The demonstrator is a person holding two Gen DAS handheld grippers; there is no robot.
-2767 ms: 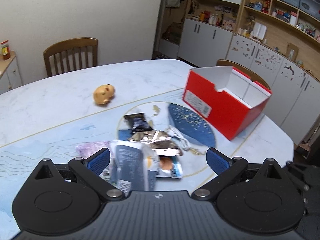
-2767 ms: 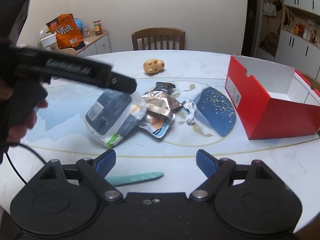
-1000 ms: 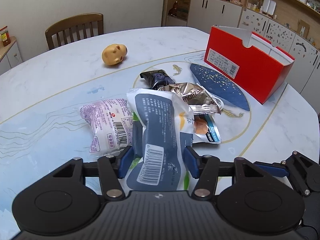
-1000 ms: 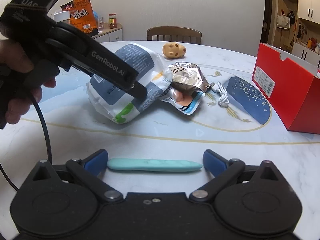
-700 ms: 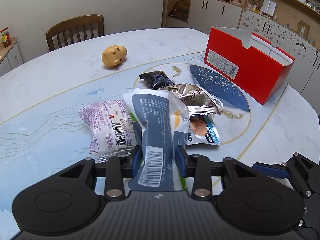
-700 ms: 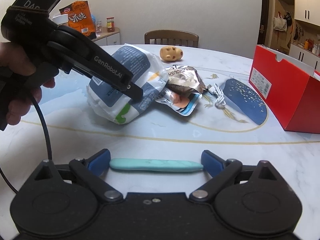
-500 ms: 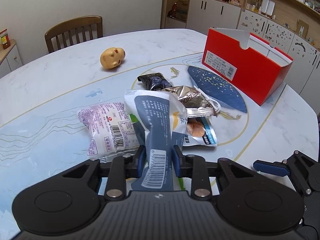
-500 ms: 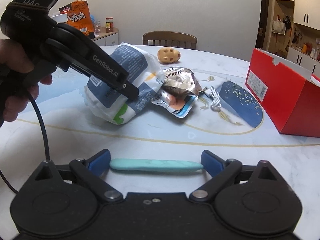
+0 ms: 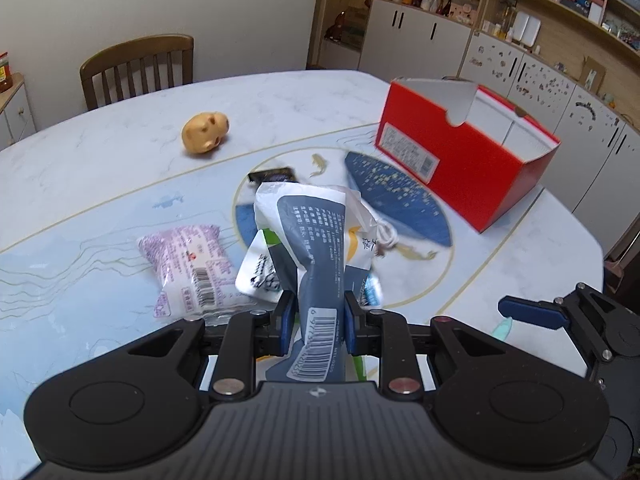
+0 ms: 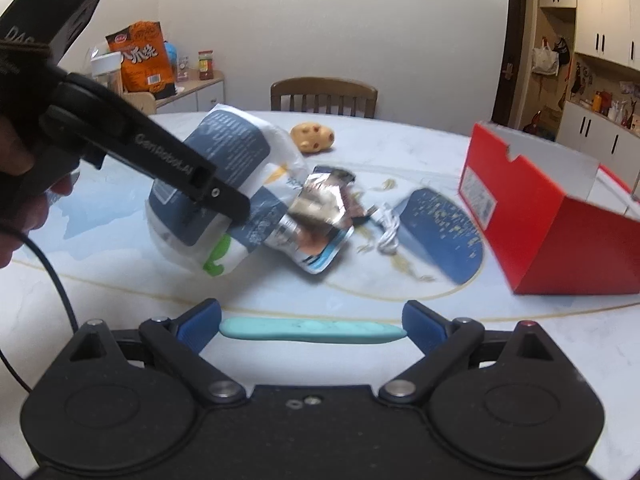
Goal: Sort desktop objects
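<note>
My left gripper (image 9: 316, 322) is shut on a blue-and-white snack bag (image 9: 316, 240) and holds it lifted above the table; the bag also shows in the right wrist view (image 10: 224, 184) with the left gripper's finger across it. My right gripper (image 10: 312, 322) is open, low over the table, with a teal stick (image 10: 312, 330) lying between its fingertips. An open red box (image 9: 464, 152) stands at the right. A pink packet (image 9: 192, 264), silver packets (image 10: 320, 212), a white cable (image 10: 386, 232) and a potato-shaped toy (image 9: 205, 134) lie on the table.
A dark packet (image 9: 274, 176) lies behind the bag. A wooden chair (image 9: 138, 70) stands at the far edge of the marble table (image 9: 100, 160). Cabinets (image 9: 420, 44) stand beyond the box. A side cabinet with snack bags (image 10: 142, 62) is at far left.
My left gripper closed on the blue-and-white bag and lifted it off the pile. My right gripper stayed open around the teal stick.
</note>
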